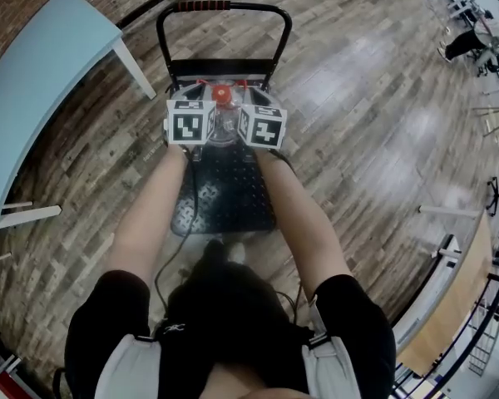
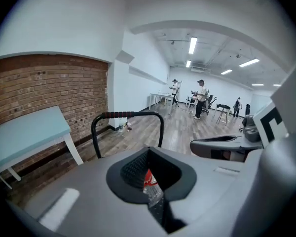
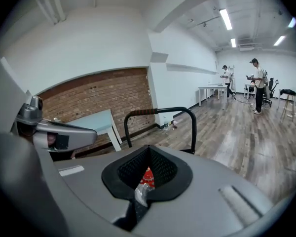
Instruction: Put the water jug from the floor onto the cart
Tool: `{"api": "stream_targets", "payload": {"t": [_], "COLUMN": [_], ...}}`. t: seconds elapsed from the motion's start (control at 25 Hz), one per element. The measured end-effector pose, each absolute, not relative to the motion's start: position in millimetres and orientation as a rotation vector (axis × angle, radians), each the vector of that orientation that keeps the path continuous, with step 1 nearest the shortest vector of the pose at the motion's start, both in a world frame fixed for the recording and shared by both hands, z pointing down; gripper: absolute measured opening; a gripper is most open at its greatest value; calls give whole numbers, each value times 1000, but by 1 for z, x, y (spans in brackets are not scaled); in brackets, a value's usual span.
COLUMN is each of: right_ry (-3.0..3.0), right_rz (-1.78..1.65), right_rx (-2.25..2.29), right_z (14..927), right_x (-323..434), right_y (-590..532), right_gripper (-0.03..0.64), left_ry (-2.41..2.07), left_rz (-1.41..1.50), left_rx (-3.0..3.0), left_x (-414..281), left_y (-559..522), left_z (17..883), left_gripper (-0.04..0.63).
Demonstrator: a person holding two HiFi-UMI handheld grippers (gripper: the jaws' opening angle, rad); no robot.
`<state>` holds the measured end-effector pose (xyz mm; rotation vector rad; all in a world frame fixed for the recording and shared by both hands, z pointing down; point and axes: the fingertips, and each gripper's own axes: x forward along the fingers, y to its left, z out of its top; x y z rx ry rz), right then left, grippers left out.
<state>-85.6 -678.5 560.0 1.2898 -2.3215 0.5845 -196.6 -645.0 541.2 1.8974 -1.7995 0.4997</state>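
The left gripper (image 2: pixel 150 171) and right gripper (image 3: pixel 147 176) have jaws shut, holding nothing. The water jug (image 1: pixel 223 116) on the cart (image 1: pixel 230 185) looks heavy, hard and slippery. Its neck looks best to grab.

Brick wall (image 2: pixel 49 88), wood floor (image 1: pixel 358 140), blue table (image 1: pixel 41 81)

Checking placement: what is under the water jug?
The black cart deck shows below the water jug in the head view. The jug's base, and whether it touches the deck, is covered by the left gripper and right gripper.
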Motion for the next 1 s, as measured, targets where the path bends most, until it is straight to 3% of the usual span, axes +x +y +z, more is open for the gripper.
{"api": "stream_targets", "payload": {"t": [0.28,1.0], "right_ry": [-2449,-2656], "right_rz": [599,388], "right_rx": [1309,1374], "right_z": [475,344], "right_x": [-67,-32], "right_y": [-634,-527], "right_gripper": [14,14], "left_ry": [-1854,-2025], "left_rz": [296,241], "left_rx": [1873,1986], "left_x": [-171,-147], "left_y": [-598,-491], "left_z": [461,344], "left_gripper": [0,0]}}
